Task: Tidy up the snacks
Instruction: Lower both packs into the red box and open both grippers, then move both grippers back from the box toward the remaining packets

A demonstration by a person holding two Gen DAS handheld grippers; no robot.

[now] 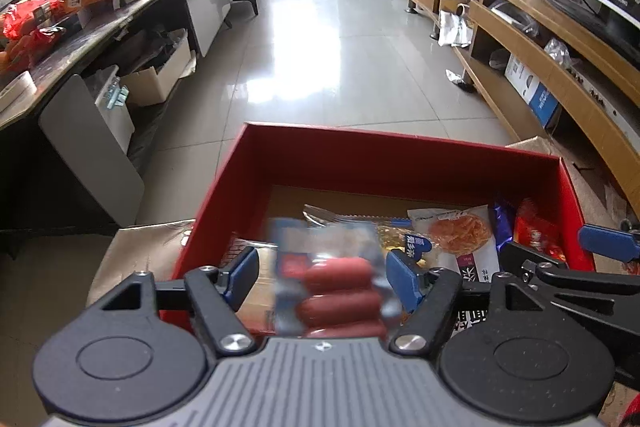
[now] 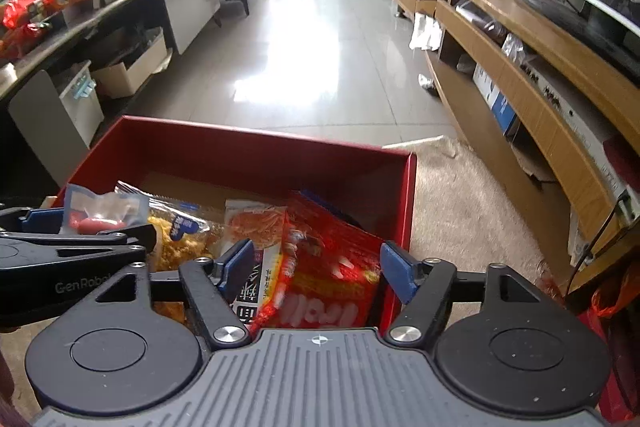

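Snacks lay piled in the red box (image 1: 384, 163), a rectangular cardboard carton with a plain brown floor, standing on cardboard sheets (image 1: 140, 247) over glossy pale floor tiles (image 1: 320, 47). My left gripper (image 1: 322, 277) hung over the box's near left part, its blue pads spread apart with a clear plastic sausage pack (image 1: 340, 291) between them; the pack was blurred, so I could not tell whether either pad touched it. My right gripper (image 2: 318, 273) stood open over the near right part, a crinkly red foil packet (image 2: 328, 267) tilted between its pads and clear of the right one.

My left camera showed three smooth, rounded reddish sausages stacked in their wrapper, and a dark blue wrapper (image 1: 503, 223) by the right wall. My right camera showed what the left hid: the bumpy yellow contents of a clear bag (image 2: 180, 239), and the white pouch (image 2: 256, 227) printed with orange shreds.
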